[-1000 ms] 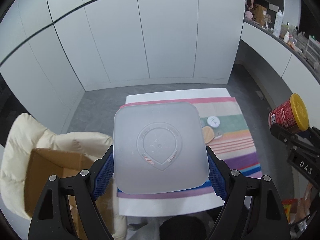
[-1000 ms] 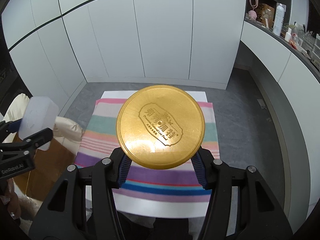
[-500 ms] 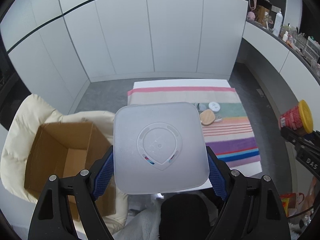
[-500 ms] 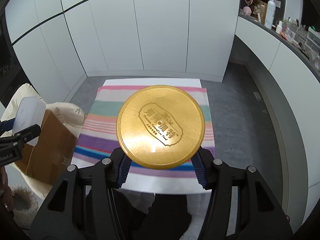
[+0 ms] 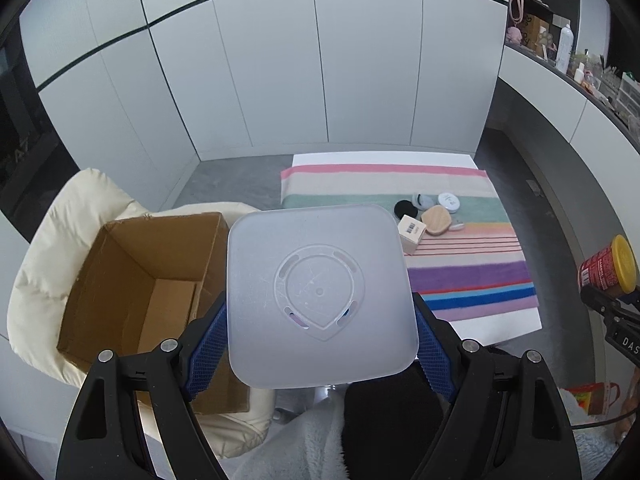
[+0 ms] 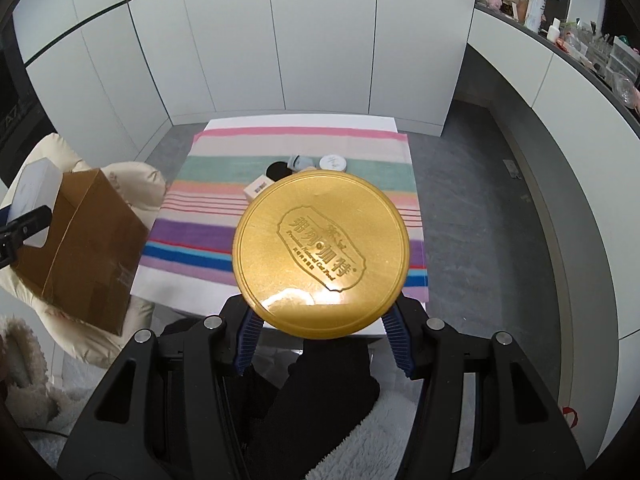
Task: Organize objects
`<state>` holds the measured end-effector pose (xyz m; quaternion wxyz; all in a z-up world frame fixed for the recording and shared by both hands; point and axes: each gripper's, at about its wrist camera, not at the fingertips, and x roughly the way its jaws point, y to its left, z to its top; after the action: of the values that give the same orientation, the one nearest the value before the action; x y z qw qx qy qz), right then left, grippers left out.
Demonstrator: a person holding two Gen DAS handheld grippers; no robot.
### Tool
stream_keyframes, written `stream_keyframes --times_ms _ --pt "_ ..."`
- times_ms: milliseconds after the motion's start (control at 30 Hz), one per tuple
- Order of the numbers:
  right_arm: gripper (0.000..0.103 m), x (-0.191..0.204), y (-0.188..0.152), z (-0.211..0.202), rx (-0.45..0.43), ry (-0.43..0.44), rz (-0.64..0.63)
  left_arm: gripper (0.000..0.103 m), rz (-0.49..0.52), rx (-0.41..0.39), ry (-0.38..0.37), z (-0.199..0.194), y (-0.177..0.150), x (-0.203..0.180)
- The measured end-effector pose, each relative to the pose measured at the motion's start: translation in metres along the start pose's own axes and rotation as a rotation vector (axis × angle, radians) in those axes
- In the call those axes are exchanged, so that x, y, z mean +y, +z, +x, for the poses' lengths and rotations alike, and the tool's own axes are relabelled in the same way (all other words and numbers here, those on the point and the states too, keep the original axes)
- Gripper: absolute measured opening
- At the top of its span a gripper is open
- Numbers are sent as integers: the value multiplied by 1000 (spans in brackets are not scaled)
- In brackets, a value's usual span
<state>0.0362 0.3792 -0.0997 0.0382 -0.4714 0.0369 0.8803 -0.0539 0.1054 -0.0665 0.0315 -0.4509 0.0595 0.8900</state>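
My left gripper (image 5: pixel 320 344) is shut on a frosted white square container (image 5: pixel 318 296), held in the air just right of an open cardboard box (image 5: pixel 132 280). My right gripper (image 6: pixel 322 332) is shut on a red jar with a gold lid (image 6: pixel 320 256), held above the near edge of the striped cloth (image 6: pixel 280 200). The jar also shows in the left wrist view (image 5: pixel 608 268) at far right. The square container shows in the right wrist view (image 6: pixel 34 196) at far left, over the box (image 6: pixel 80 248).
The box sits on a cream padded chair (image 5: pixel 48 248). On the cloth (image 5: pixel 460 264) lie several small items: a black disc (image 5: pixel 404 210), a white round tin (image 5: pixel 448 201), a wooden compact (image 5: pixel 436 220) and a small carton (image 5: pixel 412 234). A counter with bottles (image 6: pixel 560 28) runs along the right wall.
Both grippers have pulled back and up from the table with their loads. The left one has swung left, so the box and chair are now in full view.
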Motion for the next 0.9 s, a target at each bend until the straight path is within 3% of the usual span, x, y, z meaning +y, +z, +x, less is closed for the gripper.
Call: stream_keyframes --times_ms 200,400,900 --pt "56 8 1 1 13 -5 -11 84 18 -33 37 0 -3 2" --pt "56 27 8 -1 2 7 -46 84 -26 -9 17 6 -2 16" --pt "56 138 18 8 1 125 -269 84 -163 9 83 3 -22 86"
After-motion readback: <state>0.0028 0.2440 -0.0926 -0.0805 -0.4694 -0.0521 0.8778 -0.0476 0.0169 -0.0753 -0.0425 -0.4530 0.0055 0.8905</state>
